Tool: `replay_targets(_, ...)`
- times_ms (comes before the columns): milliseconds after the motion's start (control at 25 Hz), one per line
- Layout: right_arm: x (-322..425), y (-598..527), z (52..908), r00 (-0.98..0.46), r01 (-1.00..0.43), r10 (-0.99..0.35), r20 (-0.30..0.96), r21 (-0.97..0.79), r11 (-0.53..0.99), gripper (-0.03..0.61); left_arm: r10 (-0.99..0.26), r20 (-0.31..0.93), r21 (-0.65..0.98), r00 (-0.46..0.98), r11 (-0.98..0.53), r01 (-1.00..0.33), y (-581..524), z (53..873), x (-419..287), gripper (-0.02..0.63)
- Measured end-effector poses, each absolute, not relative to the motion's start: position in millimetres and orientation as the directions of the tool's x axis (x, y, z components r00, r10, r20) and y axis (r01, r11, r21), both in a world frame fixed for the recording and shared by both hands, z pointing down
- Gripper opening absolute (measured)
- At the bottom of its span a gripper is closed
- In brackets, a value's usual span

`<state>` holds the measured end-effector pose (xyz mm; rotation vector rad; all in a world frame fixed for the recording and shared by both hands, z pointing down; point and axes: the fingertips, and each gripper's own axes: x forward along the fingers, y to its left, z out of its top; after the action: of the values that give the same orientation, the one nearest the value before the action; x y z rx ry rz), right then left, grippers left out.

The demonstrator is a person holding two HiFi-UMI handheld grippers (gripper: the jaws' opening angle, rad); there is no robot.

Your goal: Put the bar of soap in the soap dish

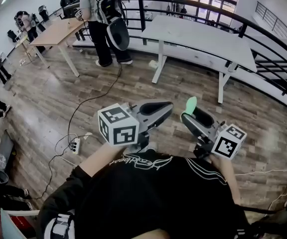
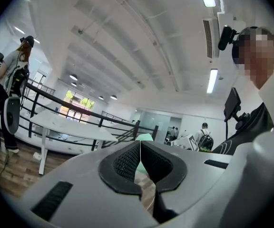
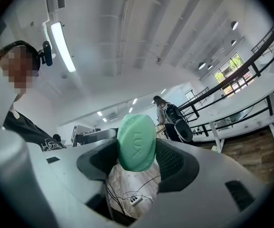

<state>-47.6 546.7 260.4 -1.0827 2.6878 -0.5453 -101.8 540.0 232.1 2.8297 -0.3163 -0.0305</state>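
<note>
A green oval bar of soap (image 3: 137, 143) stands on edge between the dark pads of my right gripper (image 3: 138, 165), which is shut on it. In the head view that gripper (image 1: 192, 112) is held level in front of the person's chest, with the soap (image 1: 191, 103) sticking up from its tips. My left gripper (image 1: 167, 106) is beside it on the left, also level. Its pads meet with nothing between them (image 2: 140, 161). The soap (image 2: 145, 137) peeks out behind those jaws in the left gripper view. No soap dish shows in any view.
Below the grippers is a wooden floor with a power strip (image 1: 75, 144) and cables. White tables (image 1: 198, 36) and a black railing (image 1: 263, 36) stand farther off. A person with a backpack (image 1: 101, 19) stands by a wooden table (image 1: 59, 31).
</note>
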Motion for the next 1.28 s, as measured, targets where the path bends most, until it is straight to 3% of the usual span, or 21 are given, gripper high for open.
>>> replay_targets(800,-47,487,273,-0.717,-0.626,-0.697,-0.026,-0.416,0.66,0.229,-0.22,0.012,0.351,0.975,-0.912,-0.21,477,256,-97,0.012)
replay_targets(1280,-42,366,291,-0.709,-0.63,-0.705,0.003,-0.45,0.632,0.23,-0.212,0.019,0.401,0.977,-0.894,-0.202,352,277,-94,0.012)
